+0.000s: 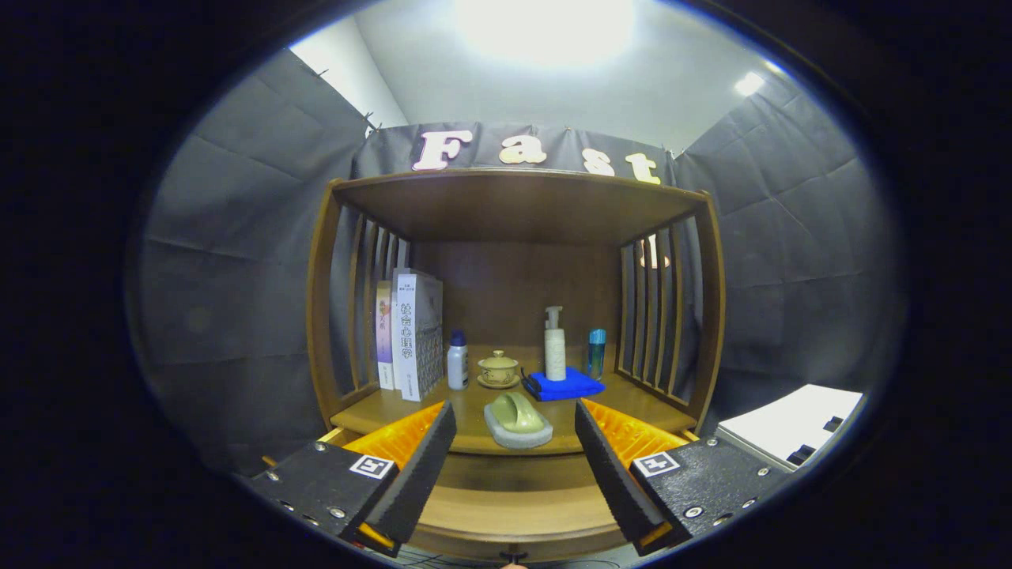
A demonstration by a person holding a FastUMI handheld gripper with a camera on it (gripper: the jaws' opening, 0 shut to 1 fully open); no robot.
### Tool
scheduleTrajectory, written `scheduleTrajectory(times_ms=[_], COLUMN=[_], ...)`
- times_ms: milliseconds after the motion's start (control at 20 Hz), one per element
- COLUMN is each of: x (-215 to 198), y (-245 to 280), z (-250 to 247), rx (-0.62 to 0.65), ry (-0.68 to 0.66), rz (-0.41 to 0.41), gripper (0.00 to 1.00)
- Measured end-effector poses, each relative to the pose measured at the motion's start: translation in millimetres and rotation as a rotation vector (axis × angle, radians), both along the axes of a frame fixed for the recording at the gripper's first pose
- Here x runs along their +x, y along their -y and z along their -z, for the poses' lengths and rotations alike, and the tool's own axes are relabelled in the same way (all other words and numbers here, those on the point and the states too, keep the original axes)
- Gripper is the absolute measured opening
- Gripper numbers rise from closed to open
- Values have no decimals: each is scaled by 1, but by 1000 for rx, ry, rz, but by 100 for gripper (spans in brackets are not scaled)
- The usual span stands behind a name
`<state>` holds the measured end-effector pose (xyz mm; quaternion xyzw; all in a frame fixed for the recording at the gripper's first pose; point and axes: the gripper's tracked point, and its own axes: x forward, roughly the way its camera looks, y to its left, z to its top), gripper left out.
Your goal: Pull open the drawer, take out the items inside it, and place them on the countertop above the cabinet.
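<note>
My gripper (515, 484) is open, its two black fingers (417, 468) spread wide with nothing between them. Just beyond the fingertips a pale green curved item on a grey oval base (518, 423) rests on the front edge of the wooden countertop (379, 411). Below that edge the drawer (514, 506) stands pulled out toward me, and the part of its wooden floor I can see between the fingers is bare. A small knob (514, 559) shows at the drawer's front.
Further back on the countertop stand books (411, 332), a white bottle with a blue cap (457, 359), a lidded tea cup (498, 369), a pump bottle (555, 344) on a blue cloth (565, 386) and a blue bottle (596, 352). Slatted side walls and a top shelf (514, 201) enclose it. A white box (791, 427) sits to the right.
</note>
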<state>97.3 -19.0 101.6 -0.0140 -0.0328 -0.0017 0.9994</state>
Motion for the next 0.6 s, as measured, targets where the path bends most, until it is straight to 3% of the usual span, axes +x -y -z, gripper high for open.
scheduleTrajectory(times_ms=[600], x=[-57], y=[12], z=[91], rx=[42], ry=[-50], rz=[-10], gripper=[94])
